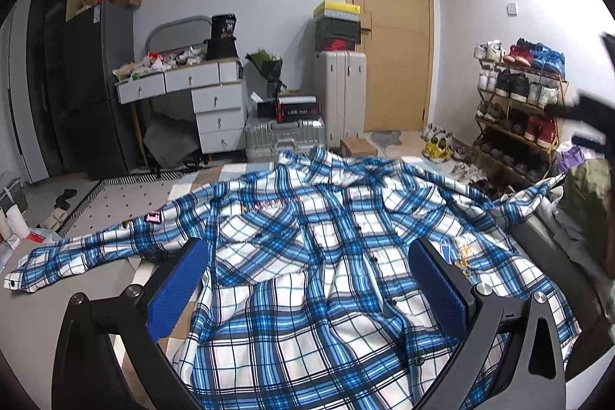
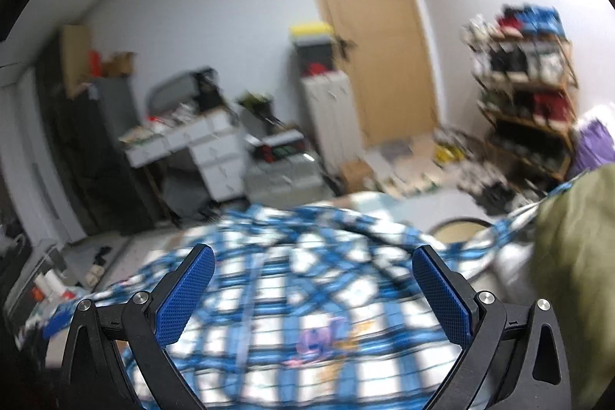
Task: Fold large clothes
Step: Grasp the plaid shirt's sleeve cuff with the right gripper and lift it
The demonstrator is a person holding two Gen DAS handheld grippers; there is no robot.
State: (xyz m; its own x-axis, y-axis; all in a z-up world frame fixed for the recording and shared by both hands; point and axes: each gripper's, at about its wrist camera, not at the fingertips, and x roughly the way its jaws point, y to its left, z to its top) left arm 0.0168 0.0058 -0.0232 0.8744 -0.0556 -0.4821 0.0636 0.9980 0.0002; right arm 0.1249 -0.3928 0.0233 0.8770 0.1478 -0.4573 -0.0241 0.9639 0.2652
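Behind the work surface, a grey drawer desk (image 1: 200, 91) is seen on the left, a wooden door (image 1: 392, 33) in the middle and a shoe rack (image 1: 519, 110) on the right. On the surface, a blue plaid shirt (image 1: 315, 256) is spread flat, one sleeve stretched leftward. The left gripper (image 1: 307, 279) and the right gripper (image 2: 313, 287) are both held released above it, nothing grasped; the right view is blurred.

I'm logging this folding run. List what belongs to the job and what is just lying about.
Job:
- plaid shirt, spread flat
- left claw, open over the shirt
- right claw, open, empty

Lying about:
- shoe rack
- silver suitcase
- white suitcase
- drawer desk
- olive garment, at the shirt's right
- door
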